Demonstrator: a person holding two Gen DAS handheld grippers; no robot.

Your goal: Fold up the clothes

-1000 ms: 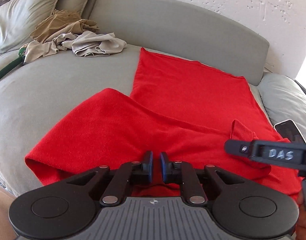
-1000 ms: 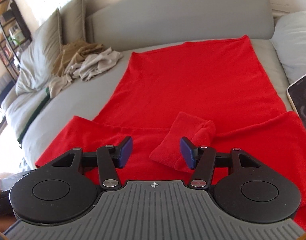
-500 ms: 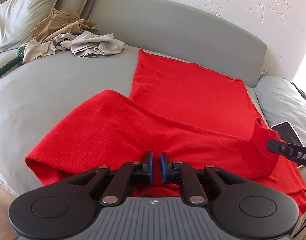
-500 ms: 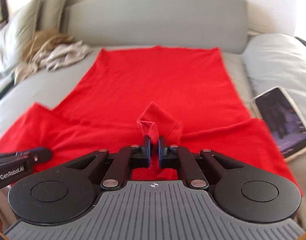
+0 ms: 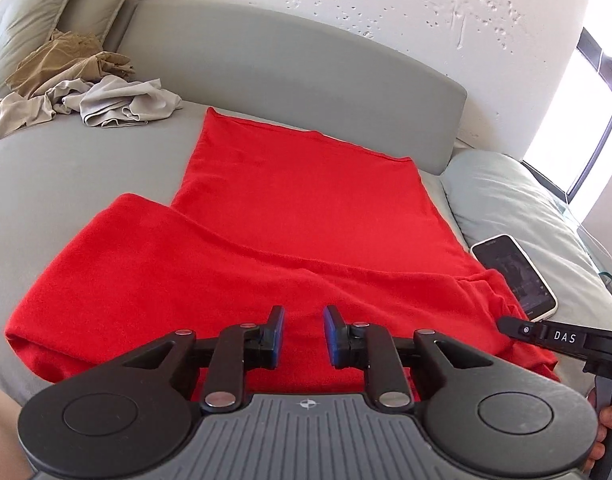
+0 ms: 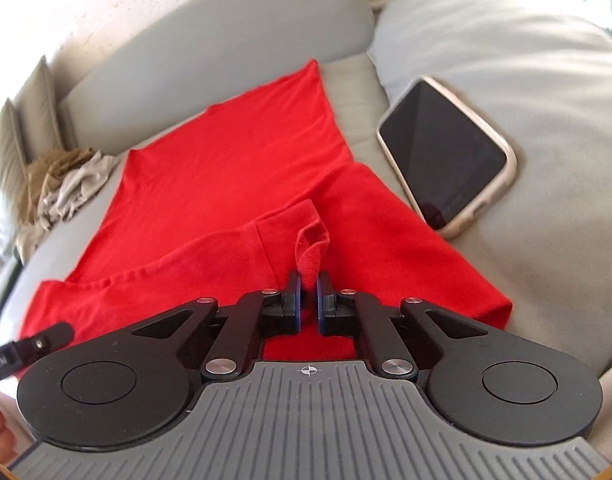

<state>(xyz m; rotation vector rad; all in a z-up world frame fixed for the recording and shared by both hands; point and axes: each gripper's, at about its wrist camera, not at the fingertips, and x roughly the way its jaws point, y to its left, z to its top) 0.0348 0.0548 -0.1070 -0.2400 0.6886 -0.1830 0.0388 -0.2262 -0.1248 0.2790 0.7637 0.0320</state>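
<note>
My left gripper (image 5: pixel 304 334) has just let go, fingers now narrowly parted over the near shirt (image 5: pixel 290 216) on the bed (image 5: pixel 86 168). My right gripper (image 6: pixel 309 300) stays pinched on the sleeve (image 6: pixel 310 246), dragged right toward the phone (image 6: pixel 445 156), so the sleeve fold can start.

Bright daylight, window (image 5: pixel 601 92) glare right; fisheye-bent edges, slight blur.

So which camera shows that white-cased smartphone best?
The right wrist view: the white-cased smartphone lies whole and close on the grey cushion. In the left wrist view it sits small near the edge, partly behind red fabric.
</note>
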